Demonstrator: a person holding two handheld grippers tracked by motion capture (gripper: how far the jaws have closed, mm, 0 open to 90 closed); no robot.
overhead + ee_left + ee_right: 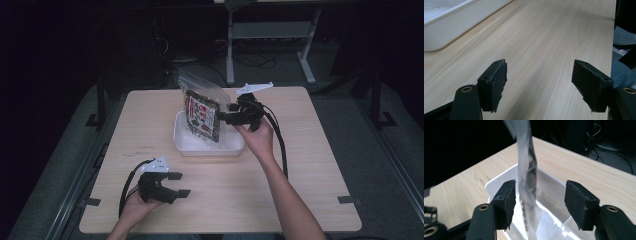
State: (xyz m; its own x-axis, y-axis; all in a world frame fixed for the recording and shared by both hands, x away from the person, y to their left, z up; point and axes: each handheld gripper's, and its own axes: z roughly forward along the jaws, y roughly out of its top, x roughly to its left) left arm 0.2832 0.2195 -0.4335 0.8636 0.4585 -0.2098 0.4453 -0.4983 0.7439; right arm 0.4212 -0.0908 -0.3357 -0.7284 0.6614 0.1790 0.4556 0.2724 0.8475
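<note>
Left gripper (181, 184) near table edge, well apart from white plastic tray (182, 141): jaws wide, empty. Right gripper (223, 117) above tray: jaws wide, clear plastic bag with printed packet (201, 116) upright between pads, lower end in tray.

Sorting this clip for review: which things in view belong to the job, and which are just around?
In the job:
- clear snack bag, upright in the tray
- white tray
- right tongs, open around the bag

Just around:
- left tongs, open above bare table
- desk frame behind
</note>
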